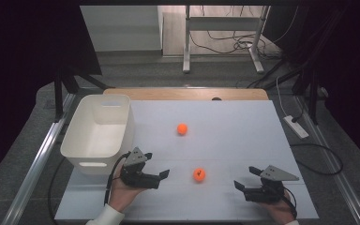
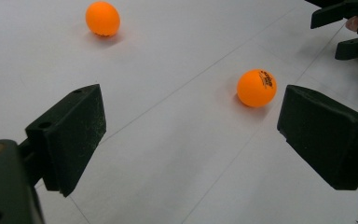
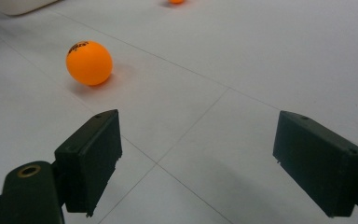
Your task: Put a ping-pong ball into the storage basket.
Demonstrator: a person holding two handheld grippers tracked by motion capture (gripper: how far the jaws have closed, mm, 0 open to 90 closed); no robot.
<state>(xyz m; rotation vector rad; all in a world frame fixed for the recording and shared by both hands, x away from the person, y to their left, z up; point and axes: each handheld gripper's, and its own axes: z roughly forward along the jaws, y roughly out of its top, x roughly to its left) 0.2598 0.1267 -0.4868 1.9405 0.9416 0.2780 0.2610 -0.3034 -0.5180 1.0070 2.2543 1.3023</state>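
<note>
Both tongs sit wide open and empty near the worktop's (image 1: 243,140) front edge, left tongs (image 1: 158,167) and right tongs (image 1: 243,179) flanking the near orange ball (image 1: 199,175), bare room all round it, then the far ball (image 1: 182,129), and the white bin (image 1: 98,133) overhanging the left edge.

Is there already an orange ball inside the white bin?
No, in the high view the white bin holds nothing, and both orange balls lie on the table.
</note>
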